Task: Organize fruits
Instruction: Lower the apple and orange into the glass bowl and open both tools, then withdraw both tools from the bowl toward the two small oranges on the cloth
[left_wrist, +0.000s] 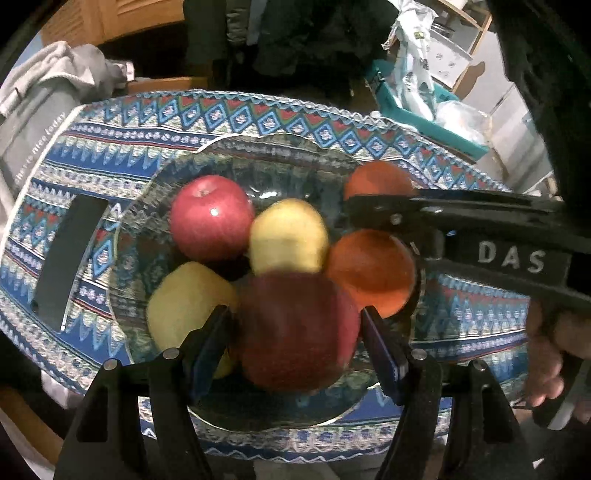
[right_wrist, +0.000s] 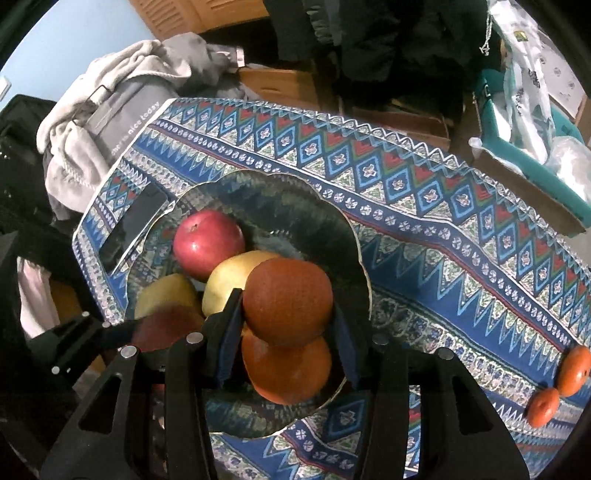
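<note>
- Left wrist view: left gripper (left_wrist: 295, 325) with fingers (left_wrist: 212, 339) spread around a dark red apple (left_wrist: 295, 328) at the near side of the glass dish (left_wrist: 236, 147); pads just beside the skin, contact not certain through the blur.
- Also in the dish: second red apple (left_wrist: 212, 218) at the far left, two yellow apples (left_wrist: 288, 234) (left_wrist: 184, 299), two oranges (left_wrist: 369, 273) (left_wrist: 380, 181) to the right.
- Right gripper (left_wrist: 384, 218) reaching in between the oranges.
- Apples judged firm, smooth, fairly heavy, slippery; best taken across the widest girth.
- Right wrist view: right gripper (right_wrist: 286, 317) pinching the upper orange (right_wrist: 288, 301) at its sides, directly above the lower orange (right_wrist: 286, 373).
- Orange peel looks pebbled, likely grippier; moderate squeeze advisable.
- Two small oranges (right_wrist: 574, 369) (right_wrist: 543, 406) on the table (right_wrist: 443, 258), well right of the dish.
- Dish likely fragile; gentle set-downs.
</note>
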